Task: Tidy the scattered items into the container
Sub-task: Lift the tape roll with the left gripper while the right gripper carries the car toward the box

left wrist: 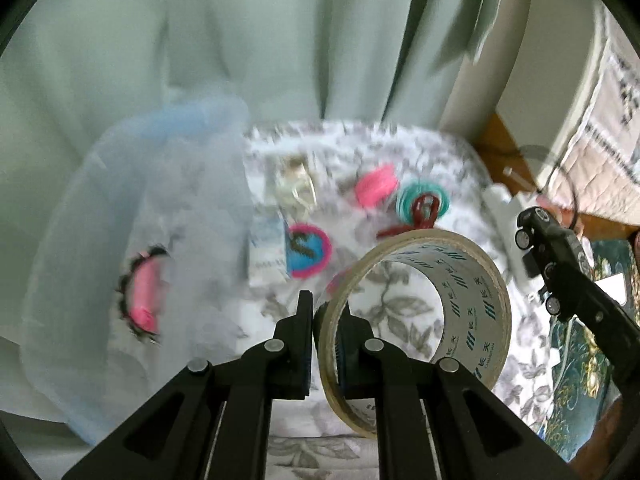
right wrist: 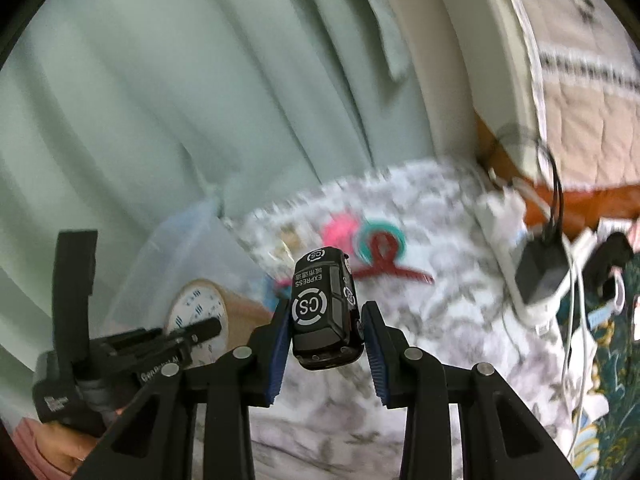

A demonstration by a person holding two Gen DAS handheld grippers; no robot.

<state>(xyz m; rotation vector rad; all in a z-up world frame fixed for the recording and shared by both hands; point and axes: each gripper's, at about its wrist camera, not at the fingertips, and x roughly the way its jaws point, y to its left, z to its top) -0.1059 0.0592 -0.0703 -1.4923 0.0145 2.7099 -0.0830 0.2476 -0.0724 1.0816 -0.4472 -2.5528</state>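
I am partway through: my left gripper (left wrist: 325,322) is pinching the wall of a roll of tape (left wrist: 416,320), one finger inside the ring and one outside, and my right gripper (right wrist: 325,334) is clamped on the sides of a black toy car (right wrist: 325,312) with white lettering on its roof, so both are carried and neither is in the container (left wrist: 120,208) yet. In the left wrist view the clear plastic container sits at about nine o'clock on the flowered cloth (left wrist: 400,144), and I can make out one pink thing with a dark edge (left wrist: 144,294) through its wall, so by my reckoning at least one item is already tidied. Still lying on the cloth, near the middle toward twelve and one o'clock, are a pink and blue round piece (left wrist: 308,254), a white packet (left wrist: 266,254), a shiny wrapped piece (left wrist: 292,184), a pink bundle (left wrist: 376,190), a teal ring (left wrist: 424,200) and a dark red clip (left wrist: 420,216). The blur hides what some of them are. I judge the tape and car go in next, then roughly six pieces remain
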